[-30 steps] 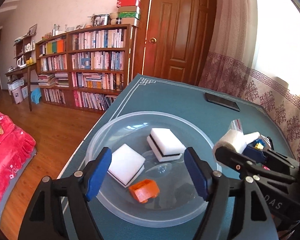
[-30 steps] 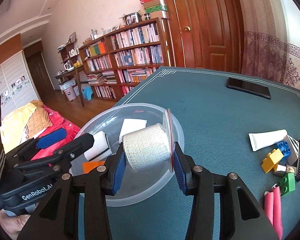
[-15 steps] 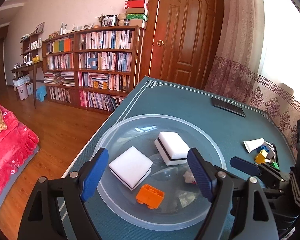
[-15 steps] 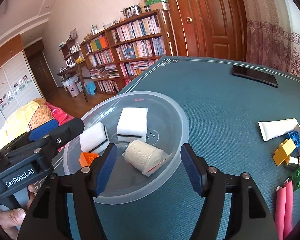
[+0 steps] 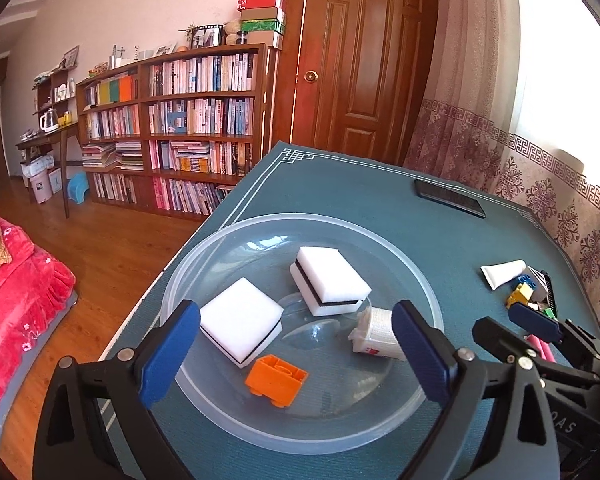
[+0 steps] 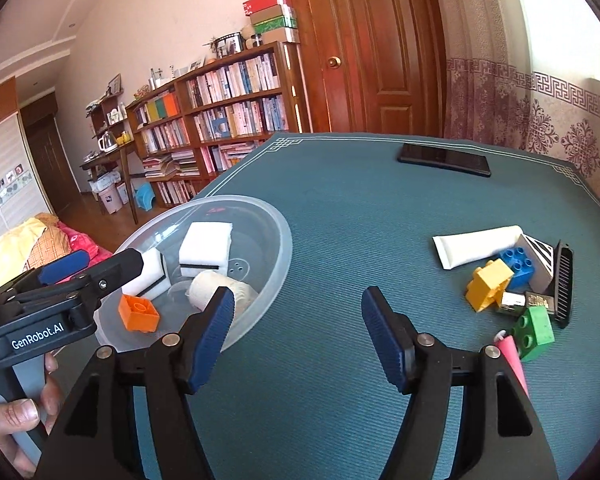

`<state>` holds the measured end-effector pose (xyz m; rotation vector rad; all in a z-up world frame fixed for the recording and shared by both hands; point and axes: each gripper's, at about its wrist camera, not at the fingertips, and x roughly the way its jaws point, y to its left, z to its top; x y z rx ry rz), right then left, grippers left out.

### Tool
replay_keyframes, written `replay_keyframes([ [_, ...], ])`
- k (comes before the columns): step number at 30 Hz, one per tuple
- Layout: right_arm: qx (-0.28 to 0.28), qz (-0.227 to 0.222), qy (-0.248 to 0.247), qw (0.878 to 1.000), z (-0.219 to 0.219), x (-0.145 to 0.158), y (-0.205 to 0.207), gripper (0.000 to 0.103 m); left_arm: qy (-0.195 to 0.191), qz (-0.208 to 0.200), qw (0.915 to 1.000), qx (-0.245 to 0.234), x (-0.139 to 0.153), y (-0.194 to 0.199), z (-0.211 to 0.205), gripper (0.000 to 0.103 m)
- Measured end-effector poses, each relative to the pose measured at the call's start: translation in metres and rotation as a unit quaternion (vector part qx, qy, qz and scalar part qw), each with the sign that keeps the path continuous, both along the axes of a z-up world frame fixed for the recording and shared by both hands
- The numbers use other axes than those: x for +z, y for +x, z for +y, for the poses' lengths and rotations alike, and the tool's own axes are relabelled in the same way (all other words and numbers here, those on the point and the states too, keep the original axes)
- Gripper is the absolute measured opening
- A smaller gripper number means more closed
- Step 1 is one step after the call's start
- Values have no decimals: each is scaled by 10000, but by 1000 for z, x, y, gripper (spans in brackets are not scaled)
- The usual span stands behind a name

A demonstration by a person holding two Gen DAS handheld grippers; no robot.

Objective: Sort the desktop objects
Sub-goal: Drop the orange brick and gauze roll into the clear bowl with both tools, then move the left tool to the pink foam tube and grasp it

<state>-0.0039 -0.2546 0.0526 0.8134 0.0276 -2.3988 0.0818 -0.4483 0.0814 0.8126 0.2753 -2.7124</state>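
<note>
A clear plastic bowl (image 5: 204, 264) (image 6: 278, 252) on the teal table holds two white sponges (image 5: 330, 280) (image 5: 240, 318), an orange brick (image 5: 276, 378) (image 6: 138, 312) and a bagged gauze roll (image 5: 376, 330) (image 6: 208, 288). My left gripper (image 5: 296, 352) is open over the bowl's near rim, empty. My right gripper (image 6: 298, 336) stands open and empty to the right of the bowl, above bare cloth. Loose at the right lie a white tube (image 6: 476, 244), yellow brick (image 6: 490, 280), blue brick (image 6: 518, 260), green brick (image 6: 536, 330), black comb (image 6: 564, 280) and pink items (image 6: 510, 354).
A black phone (image 6: 444, 158) lies at the table's far side. The table's left edge drops to a wooden floor with a red sofa (image 5: 12, 292). A bookshelf (image 5: 188, 128), a door and a curtain stand beyond. A hand (image 6: 16, 412) grips the left tool.
My right gripper opened and let the gauze roll drop into the bowl, then drew back to the right. The left gripper stayed open over the bowl.
</note>
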Motion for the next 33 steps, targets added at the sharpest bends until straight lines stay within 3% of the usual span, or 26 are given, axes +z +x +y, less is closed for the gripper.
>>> replay_keyframes([
  [10,-743,-27,-113,9972,67,0,-2,70,-111,-90,9994,-306,-3,-3,29,102],
  [19,-1710,-71,-58,9852,141,-5,-11,70,-65,-107,9976,-675,-2,-5,61,102],
  [25,-2055,-53,251,9783,176,-10,-13,70,-191,-155,9946,-1013,-2,-8,95,102],
  [33,-2324,-94,174,9724,210,-14,-9,70,-85,-331,9857,-1649,-6,-19,149,102],
])
